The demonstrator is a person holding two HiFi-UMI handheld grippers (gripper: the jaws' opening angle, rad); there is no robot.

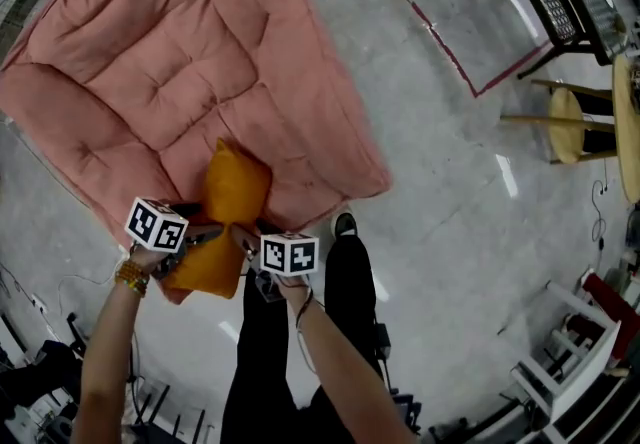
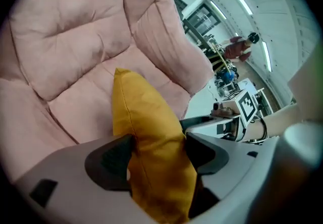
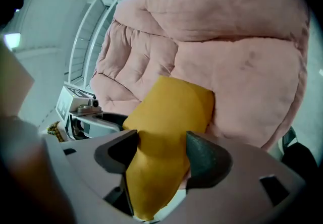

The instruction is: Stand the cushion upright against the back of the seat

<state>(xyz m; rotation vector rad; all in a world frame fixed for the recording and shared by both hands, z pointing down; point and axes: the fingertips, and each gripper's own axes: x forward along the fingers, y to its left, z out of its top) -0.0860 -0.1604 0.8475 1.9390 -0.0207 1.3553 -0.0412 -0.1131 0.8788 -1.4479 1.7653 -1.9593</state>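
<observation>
The seat [image 1: 200, 62] is a big pink padded lounger that lies on the floor, and its back is at the end far from me. The orange cushion [image 1: 236, 194] lies at the seat's front edge, near me, partly hanging over that edge. It is well apart from the back, so the task is not yet done.

I judge the cushion to be light and very soft. It bends under its own weight, so it will sag if I take only one corner. The cloth looks a little rough, not slippery, and nothing in it can break. I think it is best to take it at its near edge with both claws, one at each side. I should go deep enough to catch the filling and not only the cover. Then it should hold its shape when I lift it.

My left claw [image 2: 157, 153] is wide open, with the cushion's edge between the jaws. The cloth lies against the pads [image 2: 113, 158], but I see no squeeze. My right claw [image 3: 161, 153] is wide open too, around the other side of the same edge, and it grips nothing.
</observation>
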